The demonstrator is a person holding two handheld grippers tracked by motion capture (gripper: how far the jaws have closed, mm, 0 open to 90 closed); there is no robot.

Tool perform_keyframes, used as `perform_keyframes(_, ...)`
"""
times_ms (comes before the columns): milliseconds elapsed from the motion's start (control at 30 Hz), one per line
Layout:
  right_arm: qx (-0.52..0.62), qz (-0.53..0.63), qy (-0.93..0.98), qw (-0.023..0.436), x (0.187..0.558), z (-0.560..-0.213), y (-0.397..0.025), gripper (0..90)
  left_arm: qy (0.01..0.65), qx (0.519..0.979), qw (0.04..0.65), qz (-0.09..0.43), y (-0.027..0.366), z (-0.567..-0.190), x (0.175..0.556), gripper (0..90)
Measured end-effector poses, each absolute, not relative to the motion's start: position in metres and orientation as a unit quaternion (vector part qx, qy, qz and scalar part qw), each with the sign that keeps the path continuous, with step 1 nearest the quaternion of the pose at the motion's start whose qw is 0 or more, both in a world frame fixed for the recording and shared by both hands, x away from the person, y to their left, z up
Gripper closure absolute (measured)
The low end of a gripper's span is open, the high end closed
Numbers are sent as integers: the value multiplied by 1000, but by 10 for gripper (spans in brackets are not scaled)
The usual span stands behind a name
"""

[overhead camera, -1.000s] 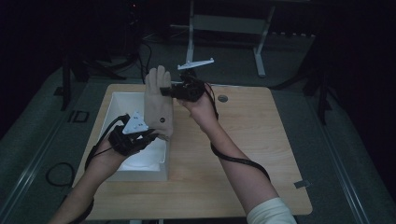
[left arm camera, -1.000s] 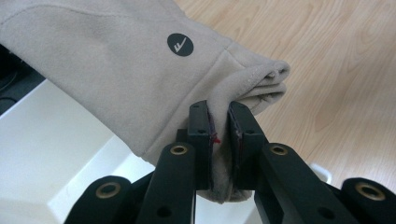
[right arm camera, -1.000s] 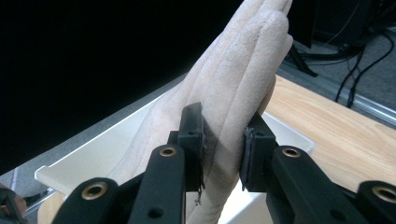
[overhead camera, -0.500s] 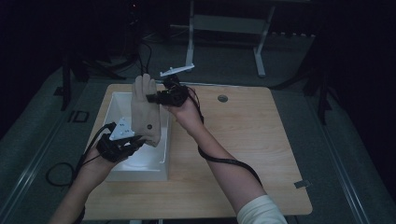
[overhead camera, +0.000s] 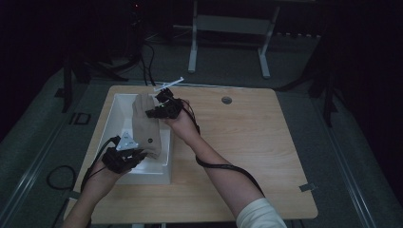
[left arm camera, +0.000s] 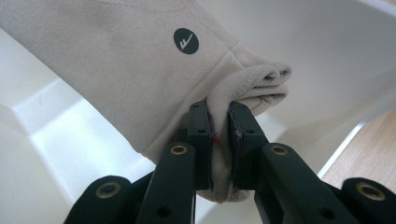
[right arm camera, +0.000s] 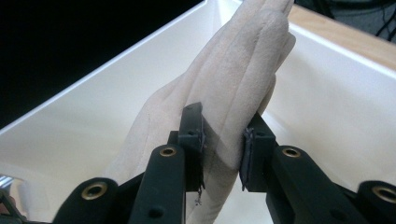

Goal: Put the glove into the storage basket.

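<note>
A beige fleece glove (overhead camera: 145,127) with a small dark round logo (left arm camera: 186,41) hangs stretched over a white rectangular bin (overhead camera: 114,115) on the table's left side. My left gripper (overhead camera: 135,153) is shut on the glove's folded cuff (left arm camera: 243,88); the cloth is pinched between its jaws (left arm camera: 219,135). At the far end, my right gripper (overhead camera: 151,112) is shut on the glove's finger part (right arm camera: 243,60), squeezing the thick fabric (right arm camera: 223,135). The glove sits low inside the bin's opening, held at both ends.
The bin stands on a light wooden table (overhead camera: 266,142) with a round cable hole (overhead camera: 226,100) at the back. A cable (overhead camera: 223,167) trails along the right forearm. Table legs (overhead camera: 192,42) and cables lie on the dark floor behind.
Both grippers have carried the glove leftward and down, from above the bin's right edge to low over the bin's inside. Each grip on the glove has stayed closed.
</note>
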State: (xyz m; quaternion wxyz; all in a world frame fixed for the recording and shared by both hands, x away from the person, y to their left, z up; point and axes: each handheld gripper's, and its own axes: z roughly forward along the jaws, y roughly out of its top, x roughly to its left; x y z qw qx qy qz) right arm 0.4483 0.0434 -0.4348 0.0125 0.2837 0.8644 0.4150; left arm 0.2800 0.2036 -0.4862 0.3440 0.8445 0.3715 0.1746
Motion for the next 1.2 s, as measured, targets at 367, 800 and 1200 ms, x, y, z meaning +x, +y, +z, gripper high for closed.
perform_keyframes(367, 275, 377, 884, 14, 450, -448, 62, 737, 383, 842, 345, 159, 207, -503, 283, 815)
perform_keyframes(800, 274, 348, 896, 24, 453, -456, 74, 724, 390, 842, 344, 142, 208, -511, 287, 811)
perform_keyframes(1200, 282, 359, 889, 38, 453, -449, 67, 457, 428, 828, 338, 129, 206, -511, 292, 481)
